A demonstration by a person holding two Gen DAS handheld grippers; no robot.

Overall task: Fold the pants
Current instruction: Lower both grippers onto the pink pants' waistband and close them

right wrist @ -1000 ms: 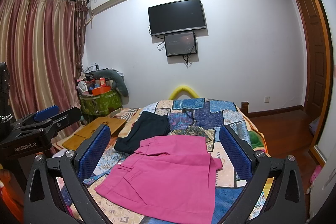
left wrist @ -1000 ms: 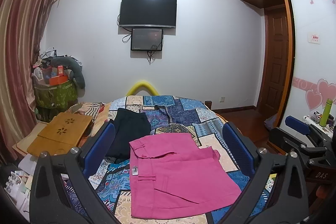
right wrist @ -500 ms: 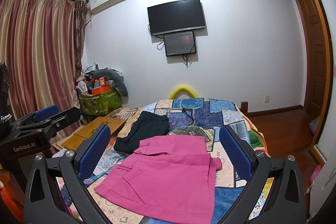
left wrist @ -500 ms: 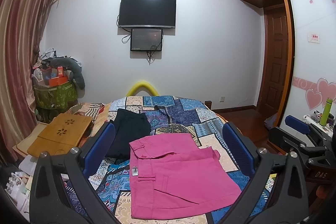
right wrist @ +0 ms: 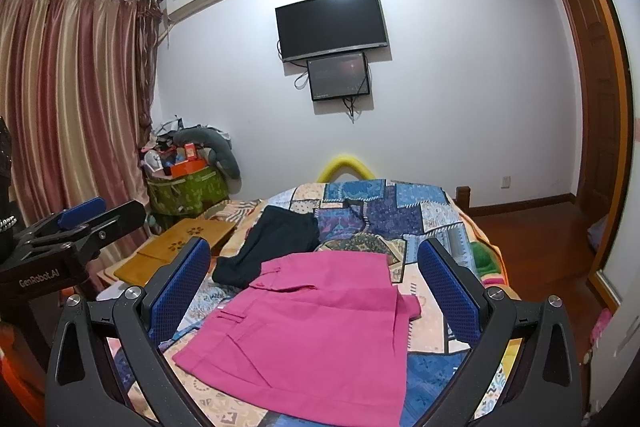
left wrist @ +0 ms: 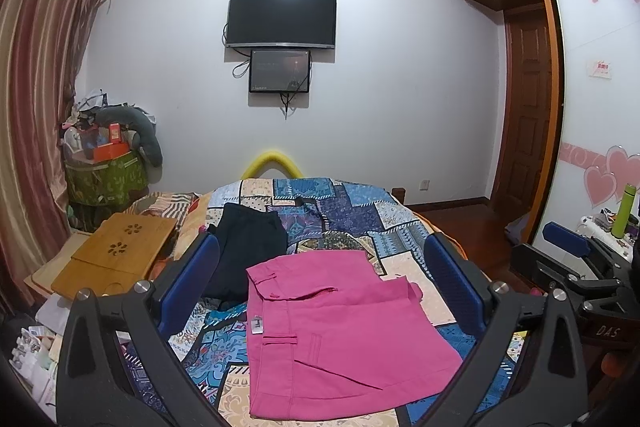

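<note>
A pair of bright pink cotton pants (left wrist: 336, 331) lies folded into a compact, roughly square bundle on the patchwork-quilted bed (left wrist: 352, 211), waistband and a small white tag facing the left side. Just beyond it, touching its far left corner, rests a dark navy folded garment (left wrist: 248, 251). The left tool (left wrist: 320, 287) hovers above the near edge of the pants with its blue-padded fingers (left wrist: 188, 283) spread wide, holding nothing. The right tool (right wrist: 316, 291) hangs likewise above the pants, fingers spread wide and empty. A bamboo lap tray (left wrist: 116, 255) sits left of the bed.
</note>
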